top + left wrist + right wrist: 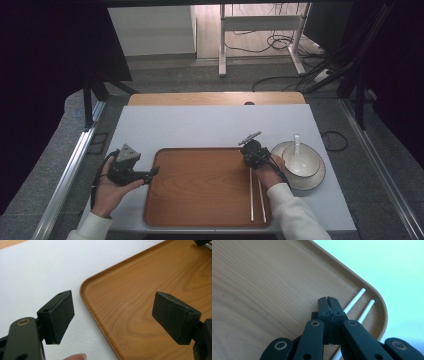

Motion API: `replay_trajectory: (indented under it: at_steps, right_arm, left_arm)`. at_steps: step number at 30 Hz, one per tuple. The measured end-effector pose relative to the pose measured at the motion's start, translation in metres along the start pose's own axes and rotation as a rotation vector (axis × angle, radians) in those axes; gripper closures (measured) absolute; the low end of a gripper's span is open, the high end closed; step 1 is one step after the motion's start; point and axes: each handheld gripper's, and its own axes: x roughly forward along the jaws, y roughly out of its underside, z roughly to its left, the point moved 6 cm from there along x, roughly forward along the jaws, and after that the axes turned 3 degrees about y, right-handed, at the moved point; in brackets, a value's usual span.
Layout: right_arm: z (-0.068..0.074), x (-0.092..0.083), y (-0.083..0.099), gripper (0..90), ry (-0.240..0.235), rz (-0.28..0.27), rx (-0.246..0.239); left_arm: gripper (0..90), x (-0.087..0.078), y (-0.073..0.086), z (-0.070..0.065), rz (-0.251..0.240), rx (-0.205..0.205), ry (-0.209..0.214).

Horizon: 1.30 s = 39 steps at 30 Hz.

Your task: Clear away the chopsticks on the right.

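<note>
A wooden tray [200, 220] lies on the white table. Two white chopsticks [251, 197] rest side by side along its right side. My right gripper [250, 157] hovers over the tray's right part, just above the chopsticks' far ends. In the right gripper view the right gripper [328, 301] is shut with nothing between its pads, and the chopsticks [356, 300] lie just to its right. My left gripper [155, 171] sits at the tray's left edge. In the left gripper view the left gripper [116, 315] stands wide open over the tray rim [83, 288], holding nothing.
A white bowl [301, 161] with a white spoon [297, 142] in it stands on a plate [317, 180], right of the tray. The table's far edge shows a wooden strip [215, 98]. Metal rails run along both sides of the table.
</note>
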Motion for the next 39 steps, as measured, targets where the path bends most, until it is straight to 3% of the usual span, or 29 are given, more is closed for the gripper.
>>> replay_trajectory:
  at_steps: [11, 18, 25, 39]
  right_arm:
    - [-0.003, -0.001, 0.003, 90.0, 0.014, 0.006, 0.004]
    - [0.001, -0.01, 0.008, 90.0, -0.01, -0.004, -0.002]
    - [0.012, -0.019, 0.024, 90.0, -0.04, -0.001, -0.02]
    - [0.007, -0.025, 0.033, 90.0, -0.039, 0.005, -0.009]
  left_arm:
    - [17.3, -0.001, 0.0, 0.0, -0.001, 0.0, -0.003]
    - [17.4, -0.001, 0.0, 0.0, -0.002, -0.002, -0.006]
    - [17.4, -0.001, 0.0, 0.0, -0.002, -0.001, -0.007]
    - [17.4, -0.001, -0.001, -0.001, -0.005, 0.003, -0.008]
